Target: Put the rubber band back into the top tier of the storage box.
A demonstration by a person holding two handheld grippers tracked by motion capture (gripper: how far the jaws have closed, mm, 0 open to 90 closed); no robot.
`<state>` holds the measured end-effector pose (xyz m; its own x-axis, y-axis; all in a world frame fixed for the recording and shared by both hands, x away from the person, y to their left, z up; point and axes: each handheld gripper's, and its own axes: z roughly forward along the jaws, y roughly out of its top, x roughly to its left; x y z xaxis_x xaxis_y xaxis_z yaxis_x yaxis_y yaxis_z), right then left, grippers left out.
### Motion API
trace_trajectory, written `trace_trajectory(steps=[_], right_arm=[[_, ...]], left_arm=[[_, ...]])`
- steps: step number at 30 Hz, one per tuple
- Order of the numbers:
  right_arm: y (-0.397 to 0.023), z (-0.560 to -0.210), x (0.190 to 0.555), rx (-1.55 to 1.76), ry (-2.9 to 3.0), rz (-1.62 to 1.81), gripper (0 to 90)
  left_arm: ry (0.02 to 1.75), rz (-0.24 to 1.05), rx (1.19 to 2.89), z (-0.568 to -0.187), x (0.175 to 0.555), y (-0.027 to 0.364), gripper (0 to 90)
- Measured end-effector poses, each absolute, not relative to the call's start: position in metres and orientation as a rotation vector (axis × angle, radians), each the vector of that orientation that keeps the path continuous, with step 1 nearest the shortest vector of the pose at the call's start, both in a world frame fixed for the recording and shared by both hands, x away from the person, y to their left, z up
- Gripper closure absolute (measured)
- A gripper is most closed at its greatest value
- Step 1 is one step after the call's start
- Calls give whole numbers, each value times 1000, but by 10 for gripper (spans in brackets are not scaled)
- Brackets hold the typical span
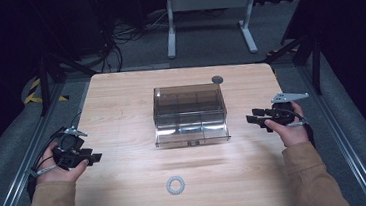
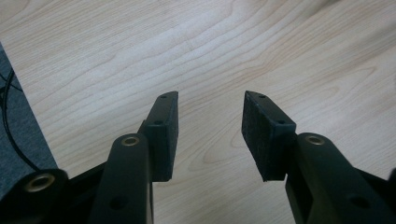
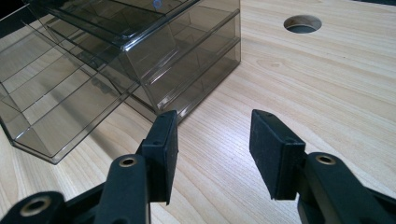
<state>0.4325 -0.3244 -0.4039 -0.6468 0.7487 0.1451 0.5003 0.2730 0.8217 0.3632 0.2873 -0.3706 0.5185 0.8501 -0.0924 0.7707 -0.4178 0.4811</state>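
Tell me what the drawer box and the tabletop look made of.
The smoky see-through drawer box looks like hard tinted plastic, glossy: its dividers show through the walls. The pale table looks like wood or wood-print laminate, matte, with visible grain; I can't tell which.

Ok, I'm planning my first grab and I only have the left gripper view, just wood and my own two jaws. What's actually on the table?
Observer: A smoky clear drawer box stands mid-table, its bottom drawer pulled out toward you.
Operator: Anything loose to pick up?
Observer: A small grey ring lies flat near your edge of the table, in front of the box and apart from it.
Operator: Where's my other hand?
Observer: The right gripper is held beside the box's right end, jaws apart, nothing between them.
Operator: And mine?
Observer: The left gripper sits at the table's left edge, also open, pointing inward.
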Motion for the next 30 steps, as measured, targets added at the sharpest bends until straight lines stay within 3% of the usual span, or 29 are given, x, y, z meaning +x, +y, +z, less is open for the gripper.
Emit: trace_trajectory(steps=[8, 21, 30], right_arm=[[-326, -406, 432, 1159, 2281, 1290, 535], [-326, -406, 432, 1161, 2280, 1296, 535], [-326, -406, 432, 1161, 2284, 1298, 534]], left_arm=[[1275, 208, 2276, -360, 361, 285, 575], [1110, 186, 2394, -332, 355, 255, 556], [915, 128, 2477, -322, 349, 245, 548]])
